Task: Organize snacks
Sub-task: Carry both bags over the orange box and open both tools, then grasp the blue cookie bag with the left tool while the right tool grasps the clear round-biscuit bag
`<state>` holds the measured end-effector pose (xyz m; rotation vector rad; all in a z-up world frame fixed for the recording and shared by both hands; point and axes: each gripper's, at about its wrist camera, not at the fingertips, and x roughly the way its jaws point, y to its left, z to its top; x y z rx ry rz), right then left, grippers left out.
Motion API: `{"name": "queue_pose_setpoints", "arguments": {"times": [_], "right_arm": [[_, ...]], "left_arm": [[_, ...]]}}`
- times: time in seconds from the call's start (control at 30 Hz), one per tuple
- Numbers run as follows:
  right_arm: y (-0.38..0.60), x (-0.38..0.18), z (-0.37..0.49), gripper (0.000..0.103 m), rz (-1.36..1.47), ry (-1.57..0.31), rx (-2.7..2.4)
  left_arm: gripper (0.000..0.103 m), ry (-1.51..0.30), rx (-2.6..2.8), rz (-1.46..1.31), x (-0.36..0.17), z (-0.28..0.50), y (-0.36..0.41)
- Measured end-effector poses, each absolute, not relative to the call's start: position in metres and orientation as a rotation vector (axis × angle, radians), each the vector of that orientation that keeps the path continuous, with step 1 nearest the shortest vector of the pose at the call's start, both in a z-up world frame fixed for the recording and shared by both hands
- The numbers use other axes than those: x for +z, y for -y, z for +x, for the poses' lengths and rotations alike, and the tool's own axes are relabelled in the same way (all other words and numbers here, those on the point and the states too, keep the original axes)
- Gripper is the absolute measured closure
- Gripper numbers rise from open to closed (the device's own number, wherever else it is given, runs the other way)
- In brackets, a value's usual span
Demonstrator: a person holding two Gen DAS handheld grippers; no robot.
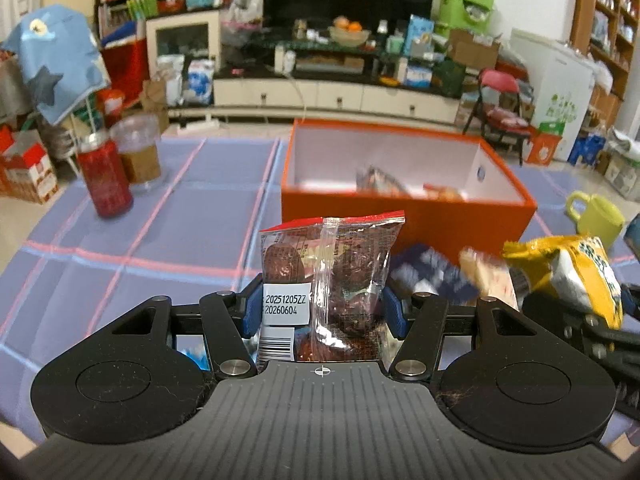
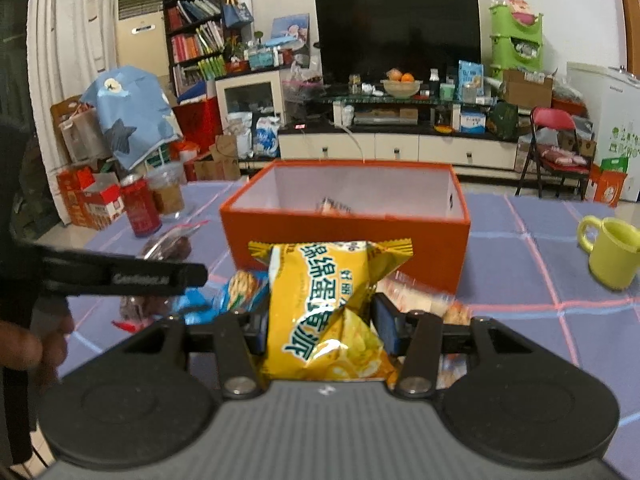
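My left gripper (image 1: 320,312) is shut on a clear packet of dark red dates (image 1: 332,280) with a red top edge, held upright above the table. My right gripper (image 2: 320,328) is shut on a yellow snack bag (image 2: 324,308) with green lettering; the bag also shows at the right of the left wrist view (image 1: 576,276). An open orange box (image 1: 404,208) with a white inside stands just beyond both; it also shows in the right wrist view (image 2: 348,236). A few snack packets (image 1: 400,184) lie inside it. Loose packets (image 2: 240,288) lie on the table before the box.
A red can (image 1: 105,178) and a clear plastic cup (image 1: 138,152) stand at the table's far left. A yellow-green mug (image 2: 610,256) stands at the right. The table has a purple checked cloth (image 1: 180,216). A cluttered TV stand is behind.
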<state>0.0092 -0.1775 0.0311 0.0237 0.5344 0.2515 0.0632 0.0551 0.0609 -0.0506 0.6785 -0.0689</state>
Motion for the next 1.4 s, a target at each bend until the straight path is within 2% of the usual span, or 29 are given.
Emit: {"name": "queue_pose_setpoints", "arguments": {"times": [0.17,0.33,0.53,0.6,0.67,0.77,1.03,1.2,1.23,1.3,1.4], "right_arm": [[0.189,0.051,0.05,0.051,0.041,-0.495,0.245],[0.206,0.056,0.118,0.051,0.11,-0.497,0.214],[0.205,0.047,0.205,0.051,0.18,-0.555,0.196],[0.196,0.039,0.226,0.049,0.165,-0.589,0.202],[0.19,0.033,0.237,0.042,0.139,-0.618,0.195],[0.193,0.041,0.22,0.041,0.134,-0.573,0.205],[0.244,0.051,0.099,0.03,0.149,-0.484,0.198],[0.271,0.038,0.04,0.023,0.147,-0.52,0.155],[0.273,0.034,0.033,0.021,0.15,-0.528,0.157],[0.271,0.024,0.023,0.02,0.115,-0.545,0.186],[0.264,0.011,0.022,0.02,0.005,-0.568,0.212]], "left_arm": [[0.072,-0.65,-0.086,-0.083,0.079,0.09,-0.061],[0.072,-0.627,-0.106,-0.08,0.094,0.153,-0.046],[0.072,-0.68,-0.043,-0.086,0.076,0.245,-0.026],[0.067,-0.728,-0.071,-0.076,0.062,0.263,-0.02],[0.065,-0.745,-0.073,-0.059,0.056,0.264,-0.02],[0.059,-0.692,-0.078,-0.061,0.063,0.238,-0.033],[0.058,-0.611,0.008,-0.11,0.073,0.131,-0.112],[0.046,-0.582,-0.037,-0.015,0.046,0.092,-0.133],[0.047,-0.594,-0.052,0.019,0.037,0.09,-0.134],[0.055,-0.638,-0.096,0.089,0.016,0.089,-0.133],[0.06,-0.723,-0.14,0.135,-0.008,0.094,-0.128]]}}
